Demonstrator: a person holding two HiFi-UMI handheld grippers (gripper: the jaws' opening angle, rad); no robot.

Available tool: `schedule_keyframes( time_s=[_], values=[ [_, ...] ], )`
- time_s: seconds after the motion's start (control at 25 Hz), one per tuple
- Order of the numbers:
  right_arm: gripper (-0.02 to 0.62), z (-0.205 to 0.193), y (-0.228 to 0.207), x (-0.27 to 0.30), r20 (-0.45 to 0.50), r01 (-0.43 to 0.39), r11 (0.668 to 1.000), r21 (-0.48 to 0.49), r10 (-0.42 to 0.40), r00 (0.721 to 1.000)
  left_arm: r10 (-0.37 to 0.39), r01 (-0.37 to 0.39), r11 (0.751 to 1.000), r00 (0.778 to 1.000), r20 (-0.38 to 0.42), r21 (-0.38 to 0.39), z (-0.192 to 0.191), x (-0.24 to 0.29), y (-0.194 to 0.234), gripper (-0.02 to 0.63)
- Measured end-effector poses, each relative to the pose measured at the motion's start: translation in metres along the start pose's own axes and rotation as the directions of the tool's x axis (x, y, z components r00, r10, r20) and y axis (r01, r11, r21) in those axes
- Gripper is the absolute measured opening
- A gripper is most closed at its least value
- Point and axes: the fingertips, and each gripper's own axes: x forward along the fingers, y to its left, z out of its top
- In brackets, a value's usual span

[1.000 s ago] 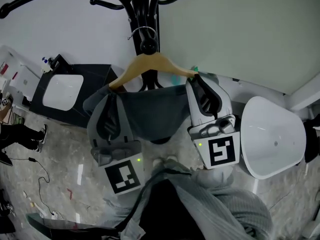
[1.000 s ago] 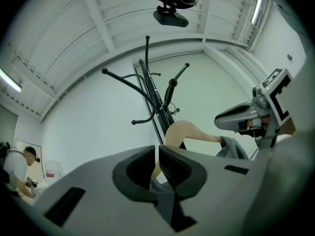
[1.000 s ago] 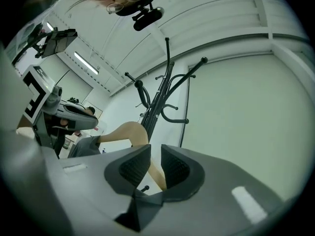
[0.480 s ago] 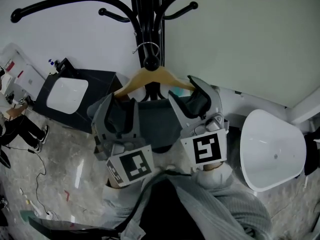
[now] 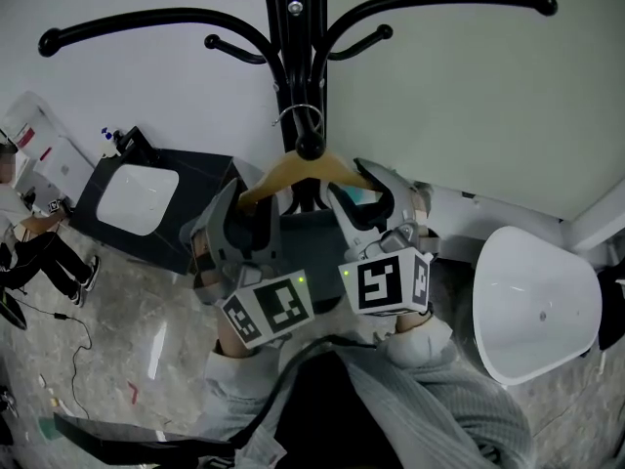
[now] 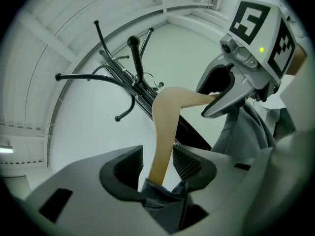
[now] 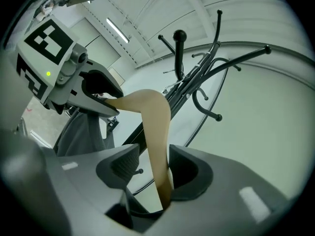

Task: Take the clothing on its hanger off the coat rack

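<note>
A wooden hanger [image 5: 293, 169] hangs by its metal hook [image 5: 305, 115] on the black coat rack [image 5: 298, 27]. A grey garment [image 5: 308, 237] is draped over it. My left gripper [image 5: 250, 199] stands open around the hanger's left arm [image 6: 165, 132], where the cloth [image 6: 162, 198] bunches between the jaws and there is a gap on one side. The jaws of my right gripper [image 5: 363, 190] are opening around the hanger's right arm [image 7: 155, 132], which lies close to one pad. Each gripper view also shows the other gripper, the right gripper [image 6: 231, 90] and the left gripper [image 7: 96, 95].
A white rounded stand [image 5: 537, 296] is on the floor at the right. A dark cabinet with a white tray [image 5: 137, 198] sits at the left. A person's legs [image 5: 39, 257] and a cable [image 5: 73, 325] are at the far left. The wall is right behind the rack.
Both grippers, shut on the hanger's ends a second ago, have opened. They have slid inward along its arms and now stand closer together under the hook.
</note>
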Motion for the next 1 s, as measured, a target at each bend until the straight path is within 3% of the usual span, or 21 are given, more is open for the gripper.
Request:
schedule_keyframes(
  time_s=[0.12,0.36,0.52,0.84,1.0],
  values=[
    [0.127,0.002,-0.003,0.000,0.005,0.022,1.000,-0.014,-0.022,1.000,-0.023,0.023,0.999,1.000,0.008,0.024,0.002,0.003,-0.003,0.137],
    [0.123,0.004,-0.005,-0.001,0.018,0.038,0.999,-0.035,-0.037,0.999,-0.055,0.055,0.998,0.998,-0.012,0.035,0.003,0.003,-0.004,0.127],
    [0.120,0.009,-0.010,-0.005,0.034,0.071,0.996,-0.048,-0.069,0.997,-0.036,0.035,0.998,0.999,0.009,0.043,0.010,-0.001,0.000,0.124],
    [0.118,0.022,-0.055,-0.047,0.067,0.215,0.974,-0.075,-0.210,0.975,-0.023,0.014,0.998,0.988,0.154,0.056,0.071,-0.013,-0.001,0.124],
    [0.118,0.005,-0.082,-0.076,0.019,0.291,0.953,-0.088,-0.291,0.957,-0.084,0.073,0.996,0.971,0.226,0.059,0.104,-0.011,-0.027,0.124]
  ],
)
